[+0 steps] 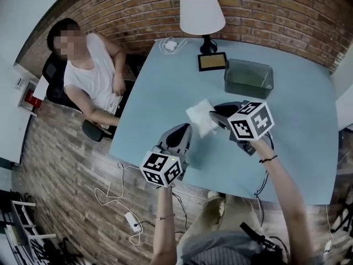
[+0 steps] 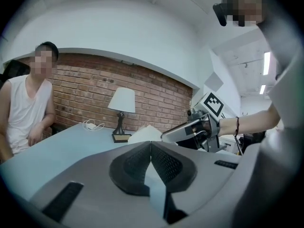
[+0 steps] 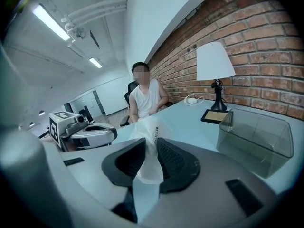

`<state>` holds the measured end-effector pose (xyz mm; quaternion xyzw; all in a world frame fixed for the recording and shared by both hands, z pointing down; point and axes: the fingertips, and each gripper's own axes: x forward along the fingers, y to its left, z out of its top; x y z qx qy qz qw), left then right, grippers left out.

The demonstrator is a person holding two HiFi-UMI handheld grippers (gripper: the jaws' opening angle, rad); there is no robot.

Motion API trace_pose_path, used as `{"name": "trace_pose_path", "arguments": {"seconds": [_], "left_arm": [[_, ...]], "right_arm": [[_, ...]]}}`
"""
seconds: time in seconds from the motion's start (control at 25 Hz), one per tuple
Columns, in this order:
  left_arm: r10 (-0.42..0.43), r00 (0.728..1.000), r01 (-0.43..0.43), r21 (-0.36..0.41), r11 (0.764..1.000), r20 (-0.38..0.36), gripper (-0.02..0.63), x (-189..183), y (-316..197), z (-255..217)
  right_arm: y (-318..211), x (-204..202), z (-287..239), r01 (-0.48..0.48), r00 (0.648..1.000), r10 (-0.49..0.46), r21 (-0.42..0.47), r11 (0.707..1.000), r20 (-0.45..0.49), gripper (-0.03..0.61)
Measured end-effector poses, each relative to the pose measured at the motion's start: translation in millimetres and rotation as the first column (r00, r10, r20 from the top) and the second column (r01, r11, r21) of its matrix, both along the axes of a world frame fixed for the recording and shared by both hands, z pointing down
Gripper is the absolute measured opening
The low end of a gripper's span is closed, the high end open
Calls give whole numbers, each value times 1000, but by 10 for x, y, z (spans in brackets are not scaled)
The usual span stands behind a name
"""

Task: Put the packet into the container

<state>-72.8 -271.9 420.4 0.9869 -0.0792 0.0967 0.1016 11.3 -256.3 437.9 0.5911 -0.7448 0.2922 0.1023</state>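
Right gripper view: my right hand-held gripper (image 3: 151, 142) grasps the packet (image 3: 148, 167), which isn't yet in the container (image 3: 256, 141) ahead.

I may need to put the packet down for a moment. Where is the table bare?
Bare: the wide stretch of table right of the container, and the left strip between the charger and the packet. Crowded: the far middle, where lamp, frame and container stand close.

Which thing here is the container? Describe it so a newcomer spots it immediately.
On the light blue table, look to the far side near the white-shaded lamp. Right of its base sits the container: a see-through, empty box, unlike the flat dark frame beside it.
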Motion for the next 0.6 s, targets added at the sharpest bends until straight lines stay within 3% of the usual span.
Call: {"name": "trace_pose_path", "arguments": {"seconds": [0.6], "left_arm": [[133, 991, -133, 21, 991, -28, 9, 1147, 307, -226]], "right_arm": [[369, 1064, -297, -21, 997, 22, 13, 1000, -69, 87]]}}
